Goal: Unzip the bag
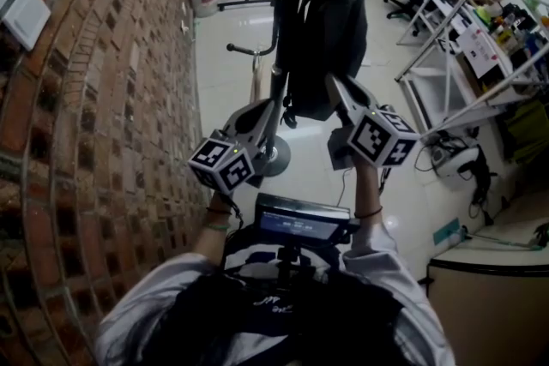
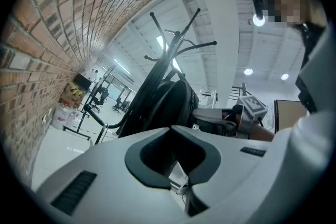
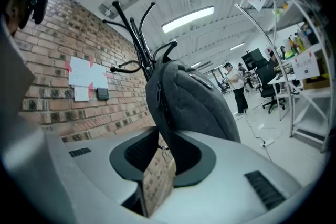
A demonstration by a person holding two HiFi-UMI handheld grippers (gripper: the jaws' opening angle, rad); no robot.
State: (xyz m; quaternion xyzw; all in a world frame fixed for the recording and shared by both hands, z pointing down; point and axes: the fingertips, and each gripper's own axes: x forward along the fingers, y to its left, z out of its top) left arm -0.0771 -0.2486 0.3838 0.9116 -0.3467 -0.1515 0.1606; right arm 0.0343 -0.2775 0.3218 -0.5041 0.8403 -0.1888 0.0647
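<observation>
- Brick wall on one side and shiny floor below. The dark bag hangs off a black coat stand.
- right claw is open, with the zipper edge between its pads, not pinched.
- left claw is only slightly apart and empty, down by the stand.
- I'd pinch the pull squarely and brace the bag with the left. Then drag along the track so nothing swings.
- No brand readable. The wall papers are too blurry, and the cubes only show square markers.
</observation>
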